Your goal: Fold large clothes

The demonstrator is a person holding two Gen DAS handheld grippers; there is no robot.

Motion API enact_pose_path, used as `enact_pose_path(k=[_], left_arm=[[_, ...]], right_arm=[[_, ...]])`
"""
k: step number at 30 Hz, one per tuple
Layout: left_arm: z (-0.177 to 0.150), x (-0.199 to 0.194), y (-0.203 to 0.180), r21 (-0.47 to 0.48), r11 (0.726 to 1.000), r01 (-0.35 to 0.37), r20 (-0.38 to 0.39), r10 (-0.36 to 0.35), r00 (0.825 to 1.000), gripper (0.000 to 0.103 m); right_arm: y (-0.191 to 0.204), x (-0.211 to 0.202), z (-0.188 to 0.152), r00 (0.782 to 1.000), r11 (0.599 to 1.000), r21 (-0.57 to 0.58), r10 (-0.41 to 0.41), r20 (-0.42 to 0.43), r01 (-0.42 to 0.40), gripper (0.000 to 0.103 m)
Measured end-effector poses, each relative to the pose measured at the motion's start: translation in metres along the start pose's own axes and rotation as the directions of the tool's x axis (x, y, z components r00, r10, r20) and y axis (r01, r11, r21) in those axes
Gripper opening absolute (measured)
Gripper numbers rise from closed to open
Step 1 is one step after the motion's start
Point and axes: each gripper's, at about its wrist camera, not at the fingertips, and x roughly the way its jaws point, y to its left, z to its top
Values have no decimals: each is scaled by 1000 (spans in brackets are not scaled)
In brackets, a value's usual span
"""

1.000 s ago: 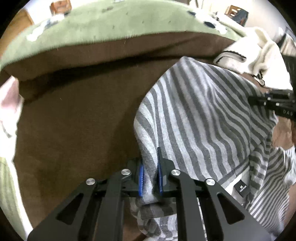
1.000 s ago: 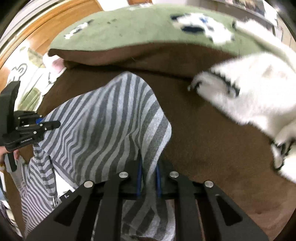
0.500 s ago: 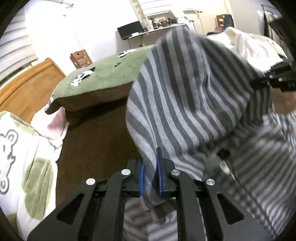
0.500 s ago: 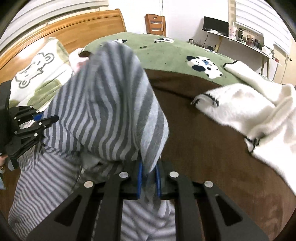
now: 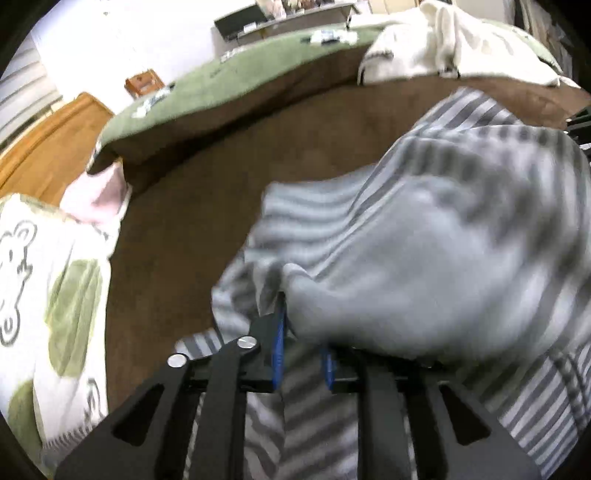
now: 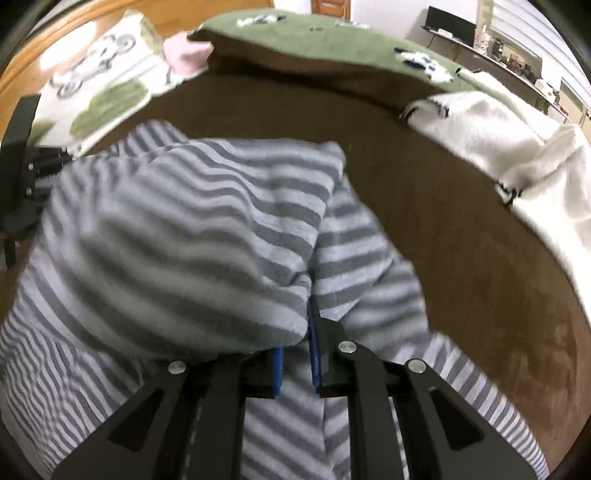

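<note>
A grey-and-white striped garment (image 5: 424,229) lies on the brown bedspread (image 5: 177,236), its far part folded back over the near part; it also shows in the right wrist view (image 6: 177,229). My left gripper (image 5: 303,347) has its jaws parted, with the folded cloth slipping off the blue pads (image 5: 279,343). My right gripper (image 6: 297,350) also has its jaws parted, the cloth edge resting over them. The image is motion-blurred.
A white fleece garment (image 6: 517,147) lies at the right on the brown bedspread (image 6: 461,229). A green blanket (image 6: 332,33) covers the far side. A bear-print pillow (image 5: 44,280) and pink cloth (image 5: 99,192) lie at the left, by the wooden headboard (image 5: 55,136).
Both grippers swung the held far edge of the striped garment up and back toward me, laid it over the near part, and their jaws have opened.
</note>
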Motion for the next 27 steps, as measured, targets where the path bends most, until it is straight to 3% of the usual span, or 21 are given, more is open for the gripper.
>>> enact_pose_path(k=[3, 6, 8, 10, 12, 16, 20, 24, 27], left_arm=[[-21, 5, -10, -5, 1000, -9, -58, 9, 998, 29], [-31, 3, -10, -42, 998, -41, -68, 38, 997, 45], [-32, -1, -7, -70, 996, -63, -65, 58, 996, 65], [-30, -6, -3, -83, 994, -71, -69, 66, 995, 69], [-22, -15, 3, -96, 993, -64, -77, 56, 995, 69], [0, -43, 13, -125, 991, -38, -37, 34, 999, 85], [29, -67, 16, -132, 991, 8, 32, -3, 999, 95], [52, -83, 9, -173, 982, 75, 100, -58, 993, 96], [63, -82, -2, -206, 967, 147, 134, -121, 984, 96]], right_arm=[[8, 7, -13, 999, 999, -33, -17, -27, 16, 15], [10, 7, -19, 1000, 1000, -11, -2, -31, 2, 35], [11, 2, -21, 1000, 1000, 6, 10, -26, -10, 47], [16, -9, -24, 999, 1000, -4, -25, -26, 25, 63], [15, -22, -23, 999, 999, 5, -34, -22, 34, 67], [7, -55, -10, 999, 997, 64, -41, 12, 40, 86], [2, -76, 22, 997, 992, 124, 5, 79, -14, 89], [5, -65, 51, 996, 992, 128, -6, 91, -5, 91], [10, -46, 67, 994, 993, 117, -14, 104, 1, 83]])
